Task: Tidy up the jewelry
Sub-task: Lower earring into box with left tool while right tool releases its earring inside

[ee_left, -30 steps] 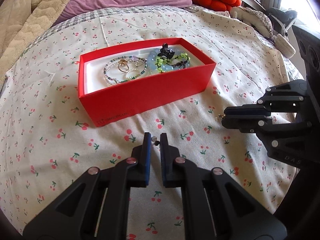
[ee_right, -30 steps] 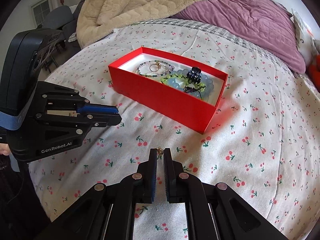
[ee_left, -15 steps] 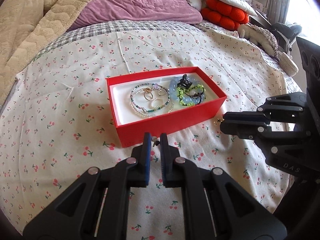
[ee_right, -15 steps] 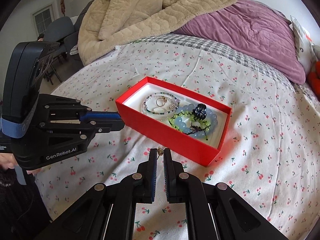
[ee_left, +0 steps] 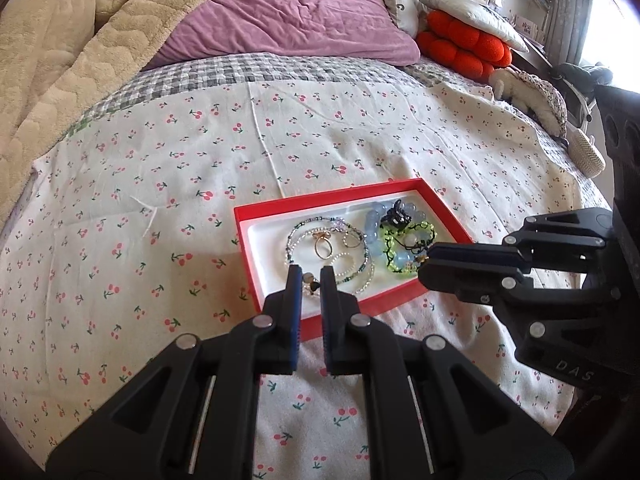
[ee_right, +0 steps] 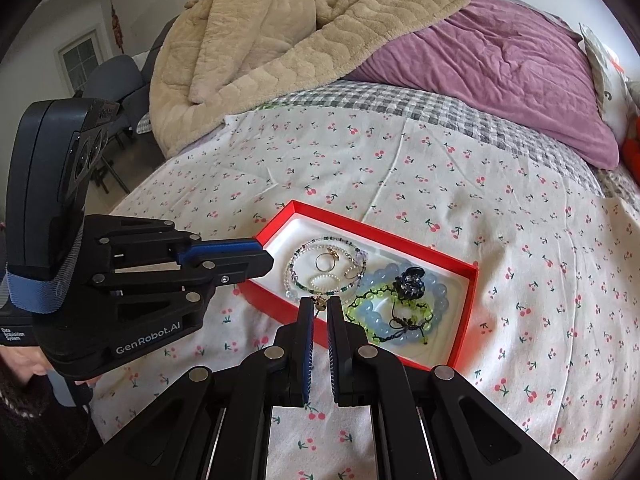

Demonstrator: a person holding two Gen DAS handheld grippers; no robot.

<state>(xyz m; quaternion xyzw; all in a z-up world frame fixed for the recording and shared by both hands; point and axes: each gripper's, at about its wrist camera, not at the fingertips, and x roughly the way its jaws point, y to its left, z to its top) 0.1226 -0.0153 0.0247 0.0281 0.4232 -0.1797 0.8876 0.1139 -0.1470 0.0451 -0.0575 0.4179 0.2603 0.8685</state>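
So I'm at the drop-off step: both grippers hang over the red box point(ee_left: 400, 300) on the bed point(ee_left: 200, 160). The left gripper point(ee_left: 307, 278) is nearly closed on a small earring point(ee_left: 310, 282) (grey bead, dark bit), and the right gripper point(ee_right: 320, 305) pinches a tiny gold earring point(ee_right: 319, 301) over the near rim. Bracelets point(ee_right: 394, 312) and rings point(ee_right: 326, 262) already lie inside. Next I reckon: spread the fingers above the white lining.

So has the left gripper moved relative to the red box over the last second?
Yes. The left gripper moved forward: its tips, earlier short of the red box, now sit over its near wall, holding a small earring.
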